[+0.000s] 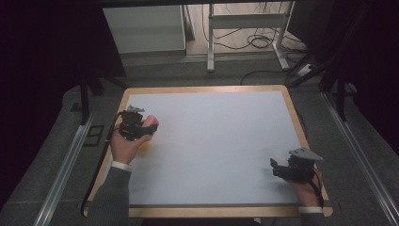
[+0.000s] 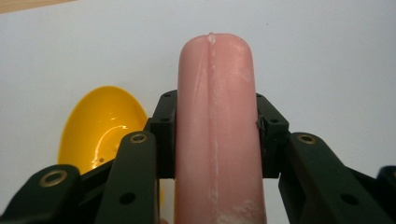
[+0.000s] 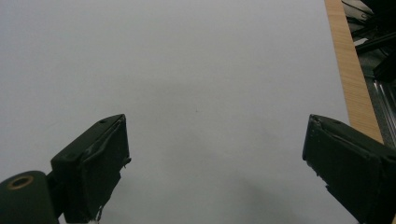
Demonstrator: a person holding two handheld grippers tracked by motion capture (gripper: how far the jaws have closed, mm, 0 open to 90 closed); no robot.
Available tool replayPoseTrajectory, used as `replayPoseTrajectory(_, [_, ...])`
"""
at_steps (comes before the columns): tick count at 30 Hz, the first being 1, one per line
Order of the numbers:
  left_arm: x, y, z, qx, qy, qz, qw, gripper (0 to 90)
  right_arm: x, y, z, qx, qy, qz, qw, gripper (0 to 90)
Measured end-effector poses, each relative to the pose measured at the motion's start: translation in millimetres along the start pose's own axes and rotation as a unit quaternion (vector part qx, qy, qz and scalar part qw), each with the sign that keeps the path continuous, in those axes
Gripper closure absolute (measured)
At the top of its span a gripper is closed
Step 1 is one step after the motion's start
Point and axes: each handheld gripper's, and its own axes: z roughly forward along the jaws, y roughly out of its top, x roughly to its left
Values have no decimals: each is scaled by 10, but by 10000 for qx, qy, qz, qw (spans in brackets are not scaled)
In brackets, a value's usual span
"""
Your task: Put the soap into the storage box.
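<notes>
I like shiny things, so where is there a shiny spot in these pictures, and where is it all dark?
In the left gripper view, the yellow bowl has a bright glare streak inside it, and the pink sausage held by the left gripper shines softly. In the high view, the room around the table is nearly black. In the right gripper view, a faint shadow lies on the white table top.

Dim, perhaps overhead light; dark surroundings, soft shadows, slightly blurred close-ups.
</notes>
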Motion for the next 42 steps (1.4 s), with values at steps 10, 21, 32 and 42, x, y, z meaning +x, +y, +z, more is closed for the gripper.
replayPoseTrajectory(10, [133,-29,21,58,115,-113,9999,598,2,-2,6,10,-22,-19,10000,69])
replayPoseTrajectory(21, [261,-64,58,119,231,-234,9994,598,-2,-5,8,19,-39,-25,10000,69])
replayPoseTrajectory(32, [398,-122,147,248,419,-355,9982,598,-5,-10,15,30,-35,-22,10000,69])
replayPoseTrajectory(42, [462,-168,276,383,481,-427,9972,598,0,-14,23,51,-44,-42,10000,69])
